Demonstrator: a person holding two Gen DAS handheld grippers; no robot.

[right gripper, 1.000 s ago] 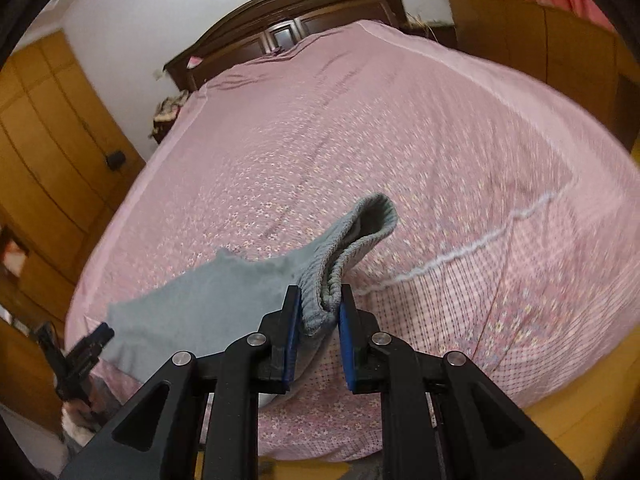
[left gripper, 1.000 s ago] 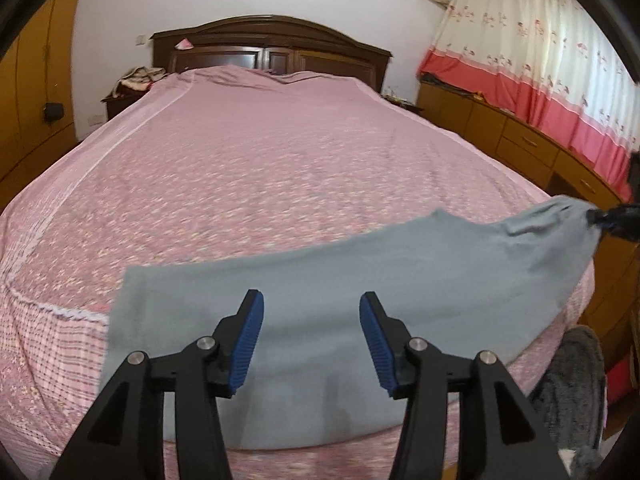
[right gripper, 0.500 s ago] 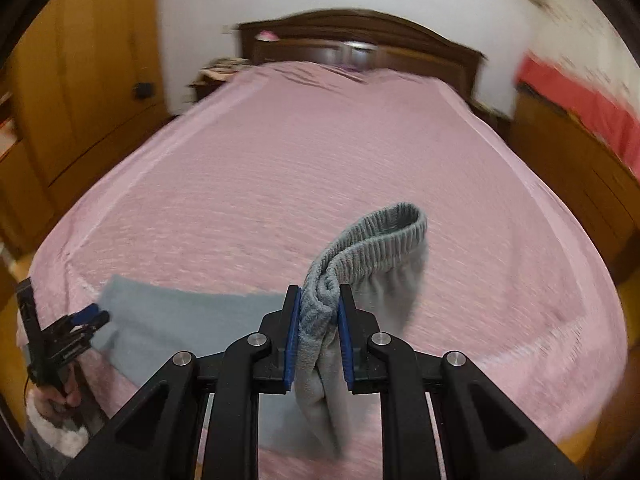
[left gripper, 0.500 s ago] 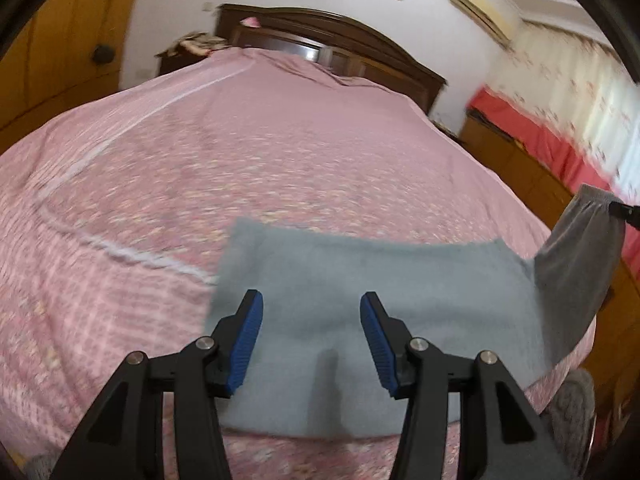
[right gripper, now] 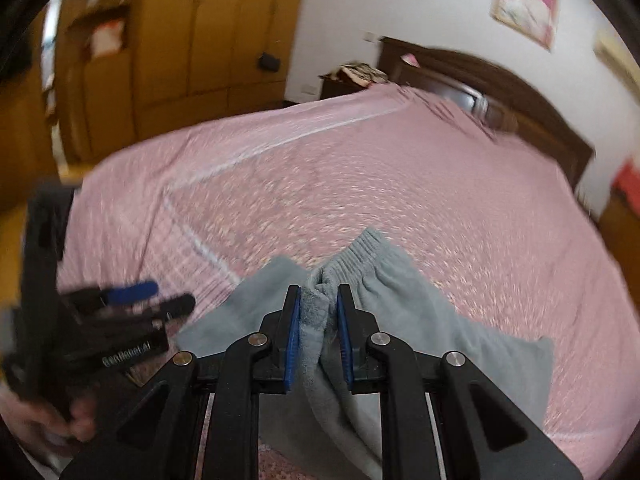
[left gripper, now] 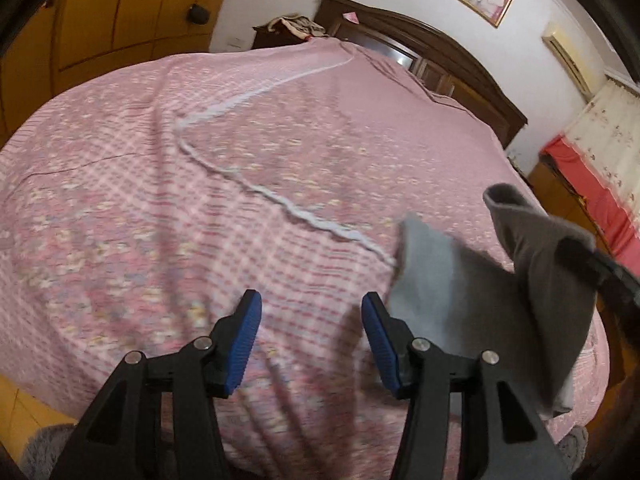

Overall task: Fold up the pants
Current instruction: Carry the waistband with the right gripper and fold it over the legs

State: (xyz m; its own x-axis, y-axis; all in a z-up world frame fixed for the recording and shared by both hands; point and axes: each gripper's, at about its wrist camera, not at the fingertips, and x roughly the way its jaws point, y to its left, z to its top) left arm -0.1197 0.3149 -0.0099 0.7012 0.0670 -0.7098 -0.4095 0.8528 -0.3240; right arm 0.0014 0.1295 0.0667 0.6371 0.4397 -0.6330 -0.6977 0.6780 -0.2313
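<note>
Pants [right gripper: 404, 320]: grey, lower centre on bed [right gripper: 360, 168]; my fold half over.
Right gripper [right gripper: 318, 328]: clamps waistband.
Left gripper [left gripper: 310, 340]: spread, empty.
Left: flatten, fold again.

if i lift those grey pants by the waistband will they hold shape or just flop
Probably flop: the grey pants bunch and crease between the right tongs, and the cloth sags below them. They look like soft fleece, so likely light and not slippery against the ribbed pads. The loose end should drag over the bedspread rather than slide cleanly.
</note>
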